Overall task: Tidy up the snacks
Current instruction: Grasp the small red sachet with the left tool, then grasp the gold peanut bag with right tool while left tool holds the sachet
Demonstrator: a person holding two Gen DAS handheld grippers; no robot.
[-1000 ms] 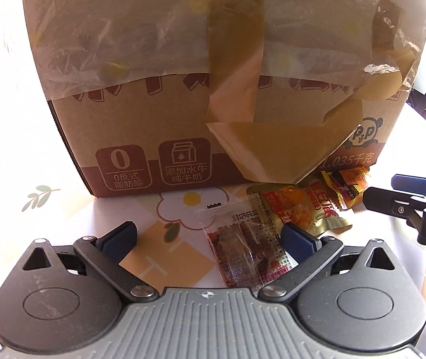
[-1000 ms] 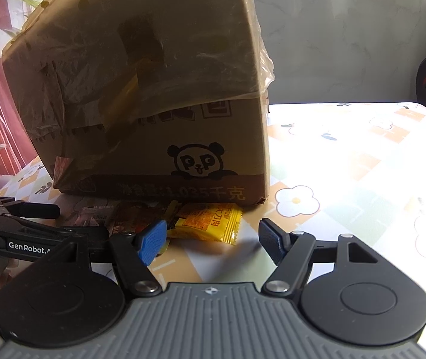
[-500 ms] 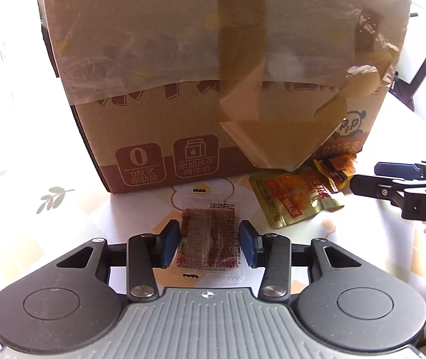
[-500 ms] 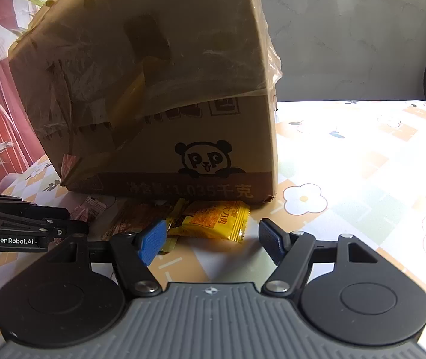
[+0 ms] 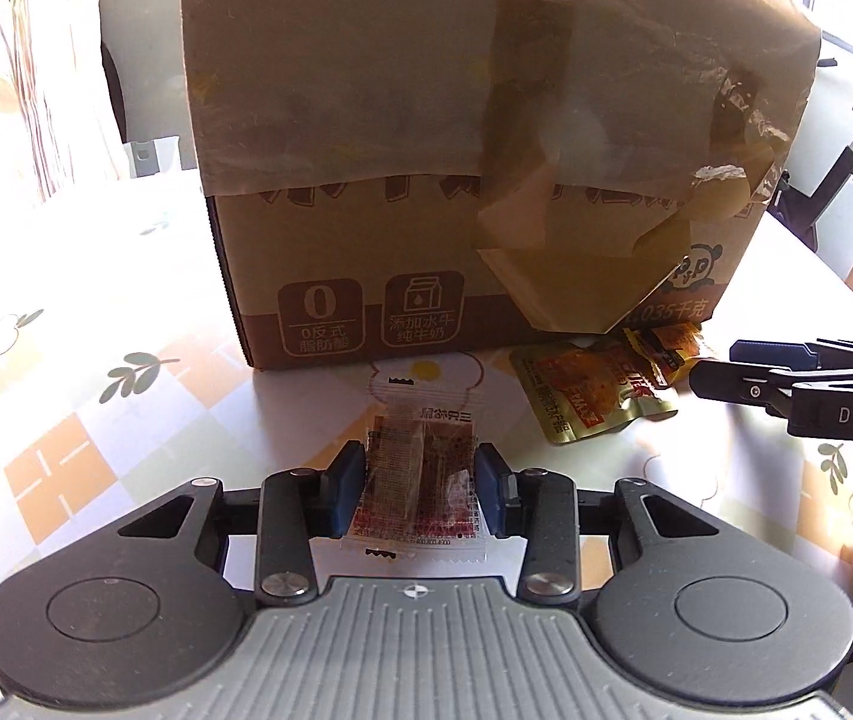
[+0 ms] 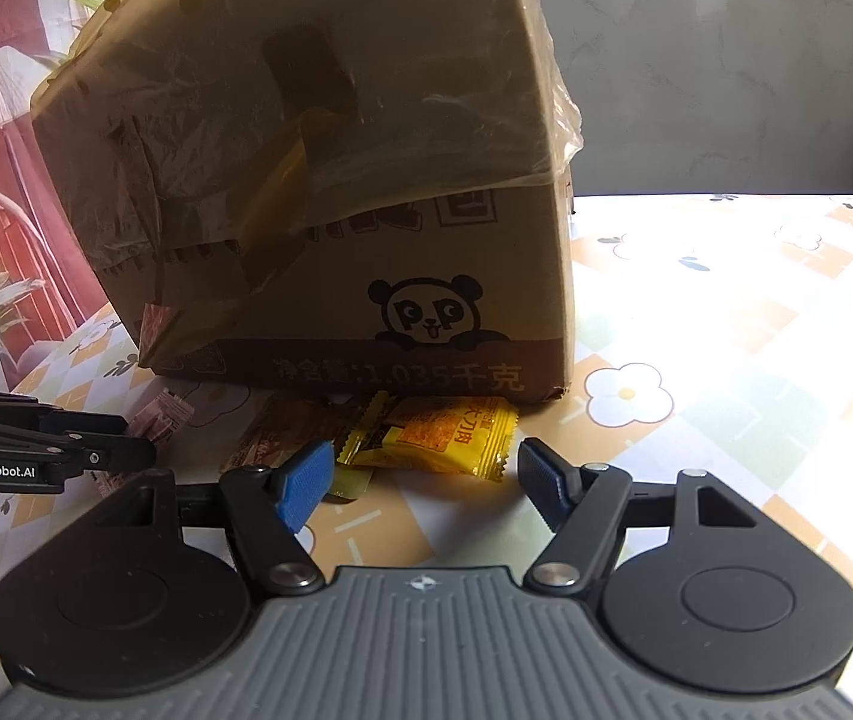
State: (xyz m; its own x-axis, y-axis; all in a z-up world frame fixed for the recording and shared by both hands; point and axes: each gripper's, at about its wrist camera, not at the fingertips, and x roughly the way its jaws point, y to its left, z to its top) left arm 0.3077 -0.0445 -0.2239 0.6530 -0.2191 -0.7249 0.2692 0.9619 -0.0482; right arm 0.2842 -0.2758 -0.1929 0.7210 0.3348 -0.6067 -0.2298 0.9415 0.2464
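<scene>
My left gripper (image 5: 420,483) is shut on a clear snack packet with dark red contents (image 5: 420,480) and holds it above the table in front of the cardboard box (image 5: 456,180). A gold and orange packet (image 5: 588,396) lies at the box's foot to the right. My right gripper (image 6: 423,483) is open and empty, just short of a yellow snack packet (image 6: 438,441) lying against the box (image 6: 336,210). The left gripper also shows in the right wrist view (image 6: 126,453), and the right gripper in the left wrist view (image 5: 720,372).
The table has a flower-patterned cloth (image 6: 726,360). The tall box, wrapped in plastic film and brown tape, stands close ahead of both grippers. An exercise bike (image 5: 834,180) stands behind the table's right side.
My left gripper closed on the clear packet and lifted it back from the table. The right gripper stayed open and barely moved.
</scene>
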